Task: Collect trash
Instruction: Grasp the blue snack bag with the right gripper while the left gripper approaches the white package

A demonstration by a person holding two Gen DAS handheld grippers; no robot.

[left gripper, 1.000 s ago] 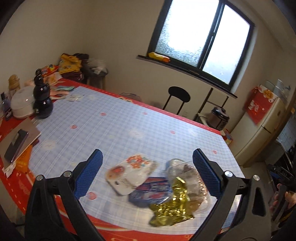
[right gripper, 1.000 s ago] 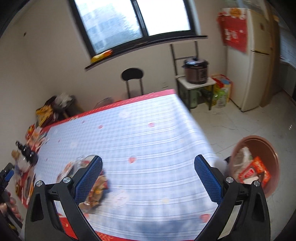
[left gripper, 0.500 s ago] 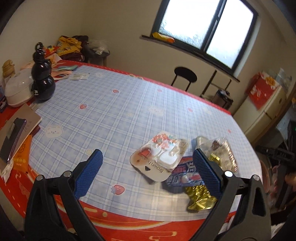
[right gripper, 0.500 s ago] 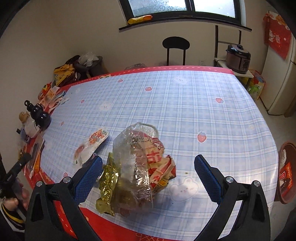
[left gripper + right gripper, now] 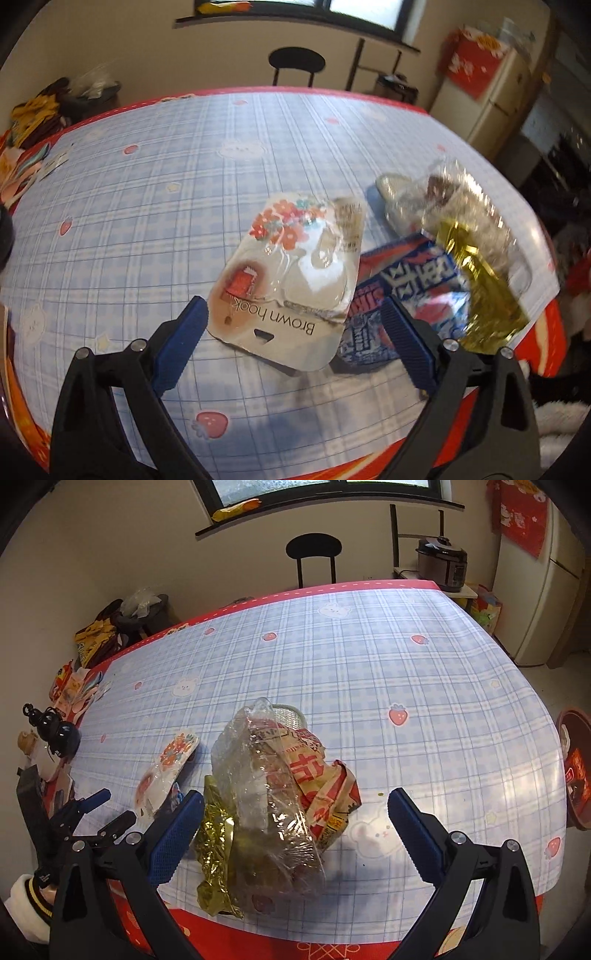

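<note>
A white "Brown hook" blister card (image 5: 291, 280) lies on the checked tablecloth between the open fingers of my left gripper (image 5: 295, 343). Beside it lie a blue and red snack wrapper (image 5: 410, 291), a gold foil wrapper (image 5: 480, 291) and a clear plastic bag of crumpled wrappers (image 5: 447, 199). In the right wrist view the clear bag (image 5: 273, 797) sits between the open fingers of my right gripper (image 5: 295, 834), with the gold foil (image 5: 216, 849) at its left and the blister card (image 5: 166, 771) further left. The left gripper (image 5: 99, 812) shows there too.
A brown basin (image 5: 576, 771) holding trash stands on the floor past the table's right edge. A black gourd bottle (image 5: 55, 727) and clutter sit along the table's left side. A black stool (image 5: 314, 554), rice cooker (image 5: 441, 561) and fridge (image 5: 543, 587) stand beyond the table.
Both grippers have moved in low toward the trash pile. The left now frames the blister card; the right swung from the basin side and now frames the clear bag. Nothing was grasped.
</note>
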